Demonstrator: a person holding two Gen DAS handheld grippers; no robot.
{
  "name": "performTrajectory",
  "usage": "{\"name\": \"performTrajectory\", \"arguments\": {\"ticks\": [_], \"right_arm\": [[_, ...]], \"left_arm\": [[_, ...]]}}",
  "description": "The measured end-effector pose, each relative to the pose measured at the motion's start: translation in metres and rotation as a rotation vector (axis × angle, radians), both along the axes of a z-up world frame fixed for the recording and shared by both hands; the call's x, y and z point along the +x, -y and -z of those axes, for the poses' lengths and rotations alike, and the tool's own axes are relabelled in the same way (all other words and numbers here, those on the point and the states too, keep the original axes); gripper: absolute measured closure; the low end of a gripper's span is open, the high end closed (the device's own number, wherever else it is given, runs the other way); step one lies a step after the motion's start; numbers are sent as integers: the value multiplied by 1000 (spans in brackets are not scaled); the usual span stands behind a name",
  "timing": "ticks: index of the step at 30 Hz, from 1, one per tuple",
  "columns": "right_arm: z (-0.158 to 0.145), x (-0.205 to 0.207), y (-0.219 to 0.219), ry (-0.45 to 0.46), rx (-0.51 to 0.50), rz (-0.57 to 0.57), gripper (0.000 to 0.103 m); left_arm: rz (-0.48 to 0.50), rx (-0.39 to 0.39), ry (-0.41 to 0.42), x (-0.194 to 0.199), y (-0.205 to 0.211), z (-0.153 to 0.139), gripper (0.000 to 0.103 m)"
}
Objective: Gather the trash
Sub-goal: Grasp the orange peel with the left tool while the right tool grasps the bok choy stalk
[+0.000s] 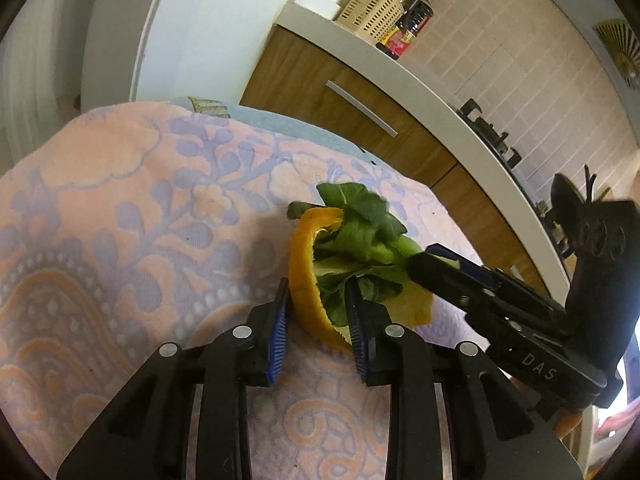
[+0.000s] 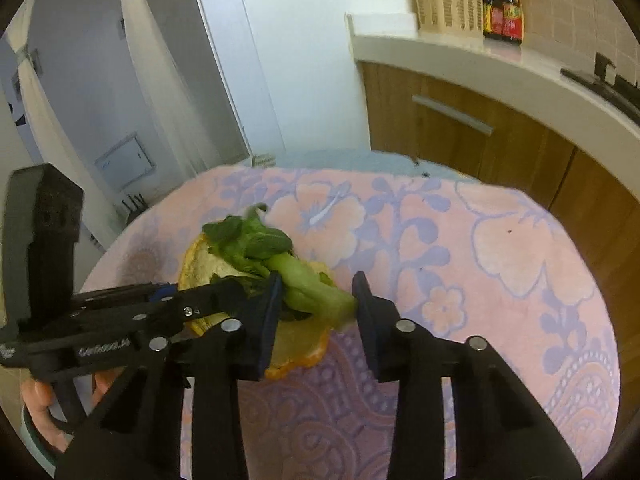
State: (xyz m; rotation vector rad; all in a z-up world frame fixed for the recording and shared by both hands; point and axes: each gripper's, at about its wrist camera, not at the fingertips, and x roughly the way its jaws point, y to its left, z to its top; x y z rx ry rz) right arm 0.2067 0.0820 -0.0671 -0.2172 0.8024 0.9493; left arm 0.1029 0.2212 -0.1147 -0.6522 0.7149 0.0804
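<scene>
An orange peel [image 1: 304,276] lies on the pink and purple patterned cloth [image 1: 120,220], with a green leafy vegetable scrap [image 1: 360,236] on top of it. My left gripper [image 1: 318,312] is open, its fingers straddling the raised edge of the peel. My right gripper [image 2: 316,300] is open, its fingers on either side of the vegetable's thick stem [image 2: 316,288]; the peel [image 2: 296,344] lies under it. The right gripper also shows in the left wrist view [image 1: 436,264], reaching in from the right. The left gripper shows in the right wrist view [image 2: 224,296], coming from the left.
A wooden cabinet with a metal handle [image 1: 360,108] stands behind the cloth-covered table. On its white counter [image 1: 440,100] are a woven basket [image 1: 372,8], dark sauce bottles [image 1: 412,20] and a stove grate [image 1: 492,136]. A white door [image 2: 260,60] is at the back.
</scene>
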Motion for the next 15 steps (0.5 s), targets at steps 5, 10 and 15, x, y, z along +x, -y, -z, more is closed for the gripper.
{"name": "performTrajectory", "arguments": {"ticks": [5,10,15], "right_arm": [[-19,-14,31,20,86,36,89],[-35,-47,96,58,103,160,89],[-10,-82,151,54,-11,271,89]], "left_arm": [[2,32,-6,1,4,0,79],[-18,101,-36,3,11,-3,90],[-39,126,-30,1,13,-5,98]]}}
